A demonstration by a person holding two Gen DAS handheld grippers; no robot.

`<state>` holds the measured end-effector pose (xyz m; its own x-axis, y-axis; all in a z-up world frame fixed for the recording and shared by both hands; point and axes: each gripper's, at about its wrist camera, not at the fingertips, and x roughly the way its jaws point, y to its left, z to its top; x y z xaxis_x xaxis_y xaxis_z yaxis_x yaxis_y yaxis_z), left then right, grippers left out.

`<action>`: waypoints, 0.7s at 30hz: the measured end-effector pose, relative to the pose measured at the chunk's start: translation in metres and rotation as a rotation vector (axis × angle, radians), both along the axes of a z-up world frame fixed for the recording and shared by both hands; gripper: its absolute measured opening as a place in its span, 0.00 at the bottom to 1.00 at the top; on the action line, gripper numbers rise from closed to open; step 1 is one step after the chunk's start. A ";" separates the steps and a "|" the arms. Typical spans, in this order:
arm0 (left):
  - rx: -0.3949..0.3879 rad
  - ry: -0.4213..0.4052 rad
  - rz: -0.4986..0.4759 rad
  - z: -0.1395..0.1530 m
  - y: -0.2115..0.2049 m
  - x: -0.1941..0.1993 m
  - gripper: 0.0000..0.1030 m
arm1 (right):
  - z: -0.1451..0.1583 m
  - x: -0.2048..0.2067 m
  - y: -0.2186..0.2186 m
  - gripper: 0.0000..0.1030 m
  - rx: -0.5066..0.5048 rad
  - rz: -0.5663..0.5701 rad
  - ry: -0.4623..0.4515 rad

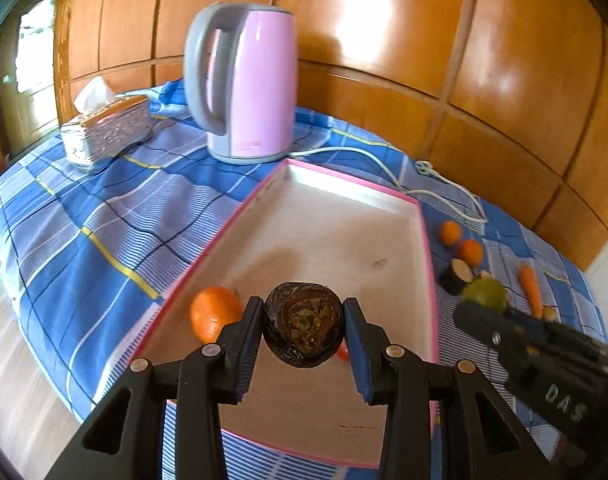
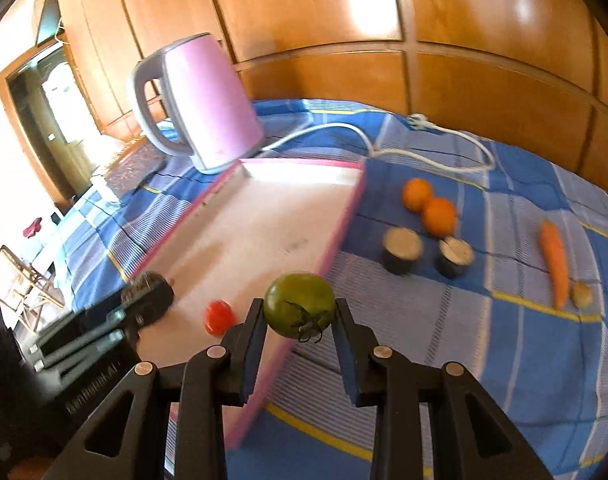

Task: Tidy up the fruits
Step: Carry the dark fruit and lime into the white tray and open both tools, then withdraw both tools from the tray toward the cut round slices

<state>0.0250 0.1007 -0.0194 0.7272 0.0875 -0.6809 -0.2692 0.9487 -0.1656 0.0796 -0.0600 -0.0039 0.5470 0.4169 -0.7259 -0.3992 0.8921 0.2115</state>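
Note:
My left gripper (image 1: 303,326) is shut on a dark brown round fruit (image 1: 303,324) and holds it above the pink-rimmed tray (image 1: 343,220). An orange (image 1: 214,312) lies in the tray beside the left finger, and a small red fruit (image 2: 219,316) lies in the tray too. My right gripper (image 2: 300,316) is shut on a green tomato (image 2: 299,305) over the tray's right rim (image 2: 343,220). On the cloth to the right lie two small oranges (image 2: 427,204), two dark cut pieces with pale tops (image 2: 401,250), a carrot (image 2: 553,260) and a small brownish piece (image 2: 581,294).
A pink electric kettle (image 1: 252,84) stands behind the tray, its white cord (image 2: 423,152) trailing across the blue checked cloth (image 1: 104,216). A silver tissue box (image 1: 108,132) sits at the far left. Wooden panelling (image 1: 423,40) backs the table. Floor (image 1: 8,360) shows at lower left.

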 end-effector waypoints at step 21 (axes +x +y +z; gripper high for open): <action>0.019 -0.002 0.022 -0.003 0.001 -0.001 0.49 | -0.005 0.032 0.021 0.43 0.093 -0.031 0.056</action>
<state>0.0242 0.1015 -0.0220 0.7260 0.1163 -0.6778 -0.2901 0.9454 -0.1485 0.1121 -0.0386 -0.0085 0.5202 0.4673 -0.7149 -0.3570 0.8794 0.3150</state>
